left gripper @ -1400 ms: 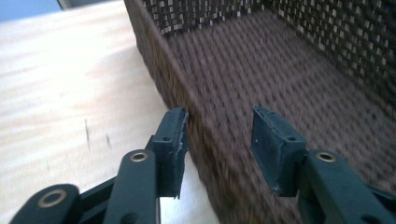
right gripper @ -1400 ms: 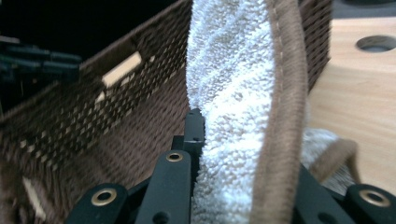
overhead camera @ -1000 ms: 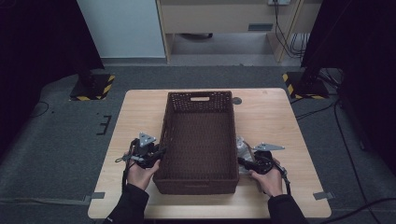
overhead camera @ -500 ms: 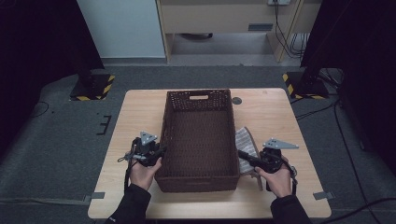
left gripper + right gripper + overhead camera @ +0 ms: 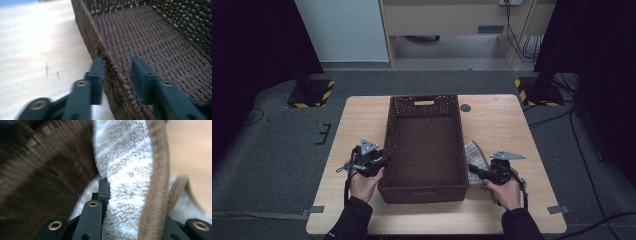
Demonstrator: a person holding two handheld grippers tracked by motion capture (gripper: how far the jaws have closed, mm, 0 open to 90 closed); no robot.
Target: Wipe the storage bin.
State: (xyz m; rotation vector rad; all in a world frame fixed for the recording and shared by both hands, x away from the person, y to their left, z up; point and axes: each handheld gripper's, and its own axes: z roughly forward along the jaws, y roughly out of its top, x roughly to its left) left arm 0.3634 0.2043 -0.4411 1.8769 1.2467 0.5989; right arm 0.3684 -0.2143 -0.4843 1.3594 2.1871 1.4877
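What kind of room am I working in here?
Probably a lab or recording studio: a small light wooden table on grey carpet, black curtains at both sides, and yellow-and-black striped stand bases.

Left claw point(image 5: 379, 161) jaws just opening, right claw point(image 5: 476, 171) clamped

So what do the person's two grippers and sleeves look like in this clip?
Both the left gripper and the right gripper are black, hand-held tools, each topped by a grey three-cornered plate. Their jaws are flat black bars with brass-coloured rivets, as the gripper views show. A thin dark cable trails from the left one. The person wears dark long sleeves.
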